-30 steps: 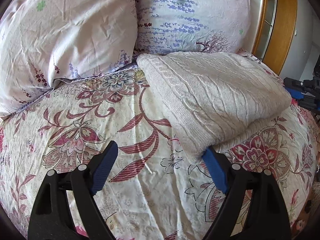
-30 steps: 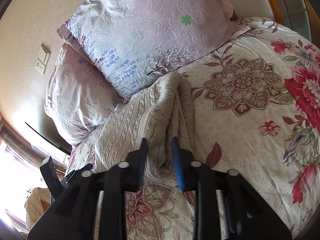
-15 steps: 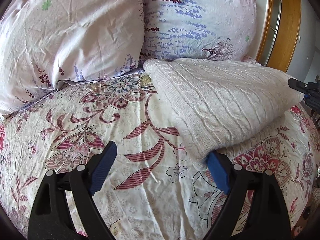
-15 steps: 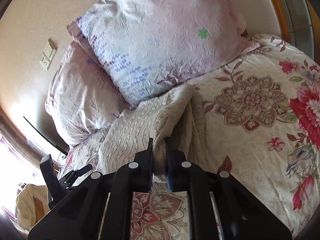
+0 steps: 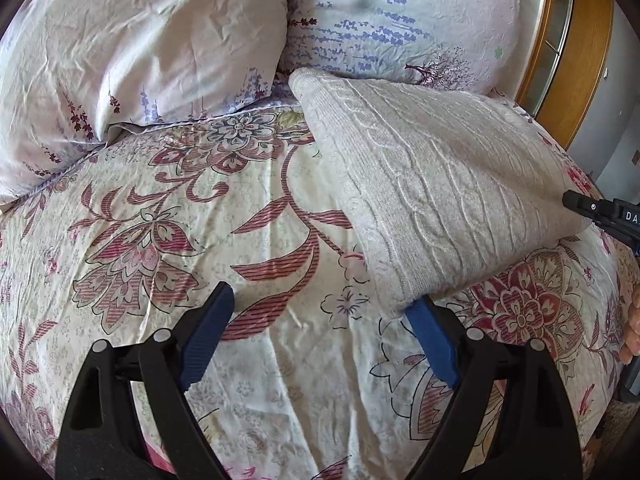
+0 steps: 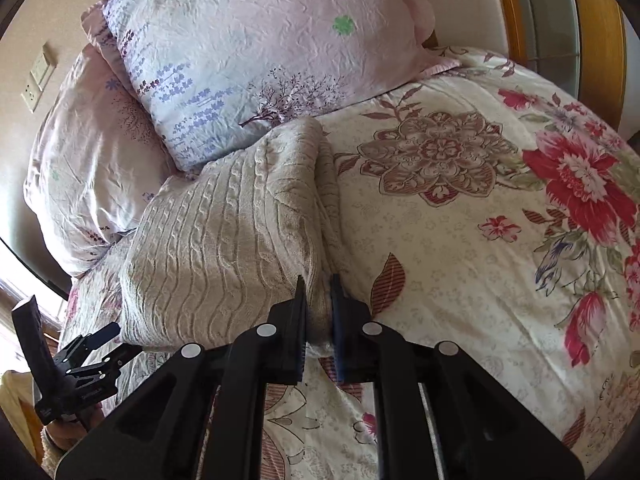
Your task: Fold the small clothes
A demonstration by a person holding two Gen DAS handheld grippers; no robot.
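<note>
The folded sweater (image 6: 224, 240) lies on the bed (image 5: 168, 240) by the pillows (image 5: 140, 40); right gripper (image 6: 318, 300) pinches its edge, left gripper (image 5: 320, 320) gapes wide, holding nothing

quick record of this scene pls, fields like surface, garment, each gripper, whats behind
surface: bed with floral quilt
garment: cream cable-knit sweater, folded, lying on the quilt
right gripper: shut on the sweater's near edge
left gripper: open, one finger at the sweater's corner, nothing between the pads
behind: two pillows against the headboard; sweater's far end reaches them
fold state: bundle partly folded, edge bunched at the right gripper
</note>
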